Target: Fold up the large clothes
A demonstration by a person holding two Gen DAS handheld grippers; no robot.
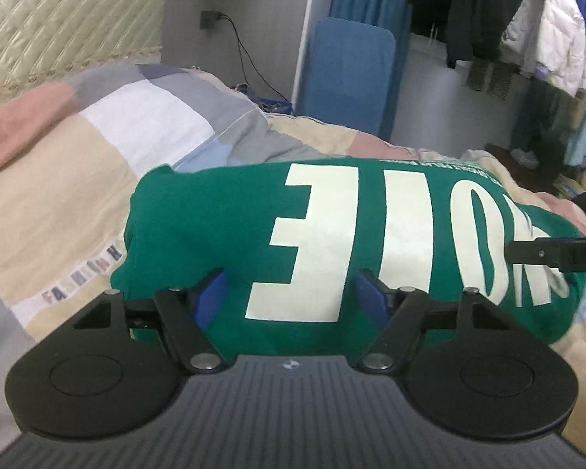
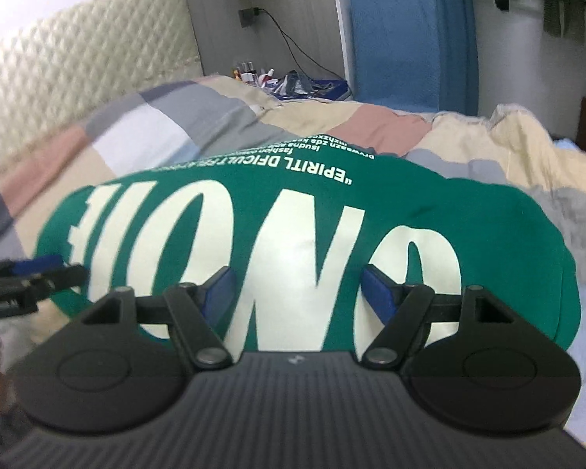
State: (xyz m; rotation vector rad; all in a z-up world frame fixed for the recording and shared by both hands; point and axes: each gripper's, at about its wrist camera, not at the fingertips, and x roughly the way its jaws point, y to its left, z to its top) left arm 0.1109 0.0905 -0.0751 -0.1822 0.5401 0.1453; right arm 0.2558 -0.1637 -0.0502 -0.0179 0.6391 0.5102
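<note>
A green garment (image 1: pixel 222 234) with big white letters lies folded into a compact rectangle on the patchwork quilt (image 1: pixel 58 179). My left gripper (image 1: pixel 293 293) hovers over its near edge, blue pads wide apart and nothing pinched between them. One black finger (image 1: pixel 535 256) of the right gripper reaches in over the garment's right end. In the right wrist view the same green garment (image 2: pixel 468 226) fills the middle. My right gripper (image 2: pixel 295 289) stands open above the letters, gripping nothing. The left gripper (image 2: pixel 54 269) shows at the garment's left end.
A quilted headboard (image 1: pixel 58 11) rises at the far left. Past the bed stand a blue padded panel (image 1: pixel 347 74), a wall socket with a cable (image 1: pixel 211 19) and a cluttered bedside surface (image 2: pixel 289 78). Coats hang on a rail (image 1: pixel 535 19) at the far right.
</note>
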